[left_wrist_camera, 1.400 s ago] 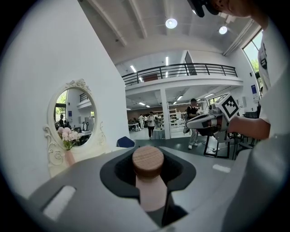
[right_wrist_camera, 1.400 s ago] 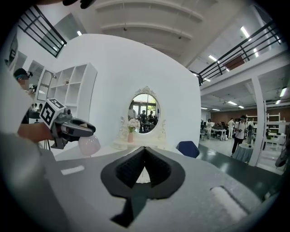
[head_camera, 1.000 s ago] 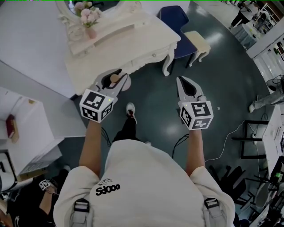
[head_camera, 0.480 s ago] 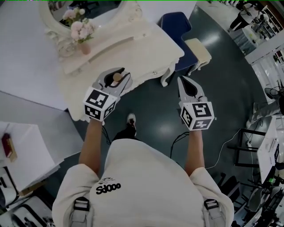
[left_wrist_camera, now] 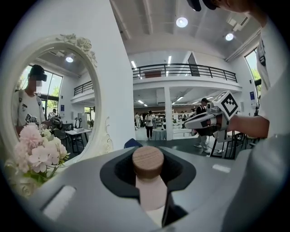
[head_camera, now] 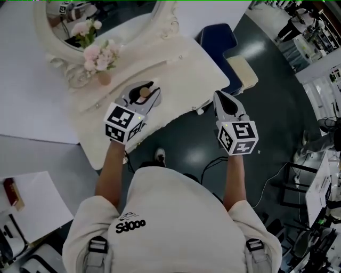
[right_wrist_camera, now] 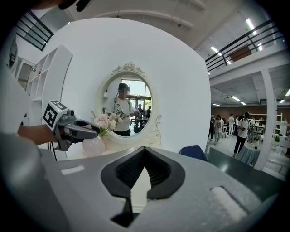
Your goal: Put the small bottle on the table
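Two grippers are on record, one in each of your hands. Your left gripper (head_camera: 142, 88) is clenched on the small bottle (head_camera: 143, 94), with one jaw against each side of its pale body. In the left gripper view the bottle (left_wrist_camera: 151, 194) stands upright between the dark pads, and its round wooden cap (left_wrist_camera: 147, 161) rises clear of them.

From the head view, that gripper and the bottle are over the white dressing table (head_camera: 176, 66), near its front edge. No view shows whether the bottle's base meets the tabletop.

Your right gripper (head_camera: 222, 96) is closed with its tips together and nothing between them. Only a sliver of the pale table shows through the gap behind the tips in the right gripper view. This gripper is over the dark floor (head_camera: 277, 128), just off the table's front edge and well apart from the left one.

Further along the tabletop from the bottle, pink flowers (head_camera: 100, 53) stand in a small vase in front of the oval mirror (head_camera: 114, 13). A blue chair (head_camera: 219, 41) and a cream stool (head_camera: 243, 71) stand on the floor beyond the right end of the table.
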Motion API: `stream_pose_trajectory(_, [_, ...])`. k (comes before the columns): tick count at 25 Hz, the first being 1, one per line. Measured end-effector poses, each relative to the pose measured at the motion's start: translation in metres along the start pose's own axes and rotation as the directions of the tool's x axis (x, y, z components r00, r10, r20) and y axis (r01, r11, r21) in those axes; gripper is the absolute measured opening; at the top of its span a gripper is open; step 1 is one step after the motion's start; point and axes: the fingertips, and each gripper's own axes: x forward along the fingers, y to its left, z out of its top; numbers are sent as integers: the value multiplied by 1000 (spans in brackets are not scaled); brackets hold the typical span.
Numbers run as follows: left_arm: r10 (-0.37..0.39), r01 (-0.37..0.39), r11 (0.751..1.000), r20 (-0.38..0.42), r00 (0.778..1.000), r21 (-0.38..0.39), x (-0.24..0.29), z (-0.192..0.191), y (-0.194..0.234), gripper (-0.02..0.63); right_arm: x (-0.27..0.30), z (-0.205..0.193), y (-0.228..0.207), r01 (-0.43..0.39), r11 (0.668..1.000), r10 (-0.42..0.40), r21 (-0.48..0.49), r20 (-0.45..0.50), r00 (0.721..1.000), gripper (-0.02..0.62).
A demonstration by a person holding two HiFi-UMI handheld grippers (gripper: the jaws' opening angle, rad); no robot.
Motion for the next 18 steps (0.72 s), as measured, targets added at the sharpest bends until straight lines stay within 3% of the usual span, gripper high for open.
stream_pose_trajectory(7, [-12,12,999,-4,1000,-42,44,-10,51,120,55,-2,-13,-13,1000,12,-17,-51,999,2])
stream_pose_trajectory(18, [19,-26,996,-73,997,-86,108,-10,78,120,106,7,-59,-81,997,81,-1,-98,992,2])
